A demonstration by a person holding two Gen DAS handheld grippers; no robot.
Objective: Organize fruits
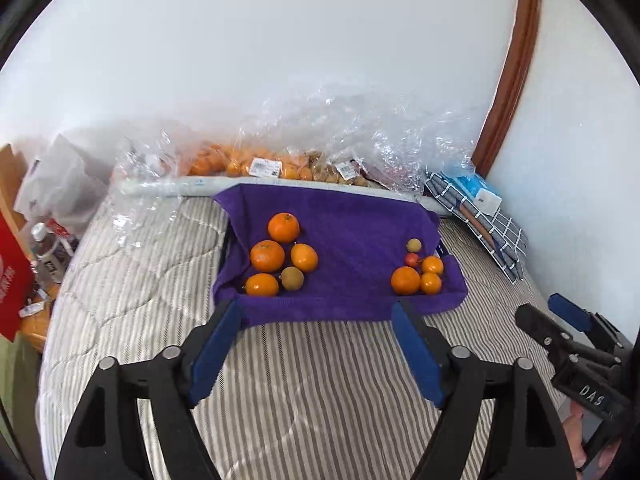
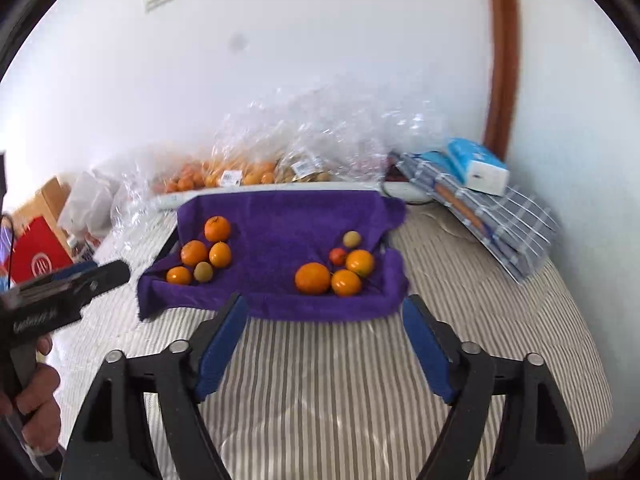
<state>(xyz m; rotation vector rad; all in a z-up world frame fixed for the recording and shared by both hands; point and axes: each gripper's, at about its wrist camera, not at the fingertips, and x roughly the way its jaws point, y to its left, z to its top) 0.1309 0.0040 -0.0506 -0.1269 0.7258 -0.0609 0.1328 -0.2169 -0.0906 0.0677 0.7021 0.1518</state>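
A purple towel [image 1: 344,232] [image 2: 280,236] lies on the striped bed with two groups of fruit. The left group [image 1: 280,256] [image 2: 202,254] has several oranges and one greenish-brown fruit [image 1: 292,278]. The right group [image 1: 420,270] [image 2: 340,270] has three oranges, a small red fruit [image 1: 411,259] and a small yellow-green fruit [image 1: 414,245]. My left gripper [image 1: 316,312] is open and empty, just short of the towel's near edge. My right gripper [image 2: 324,308] is open and empty, also at the near edge. Each gripper shows at the side of the other's view.
Clear plastic bags [image 1: 280,160] [image 2: 260,160] with more oranges and brown fruit lie along the wall behind the towel. Folded checked cloth with a blue box [image 1: 480,196] [image 2: 480,176] sits at the right. A red box [image 1: 12,276] and clutter stand left of the bed.
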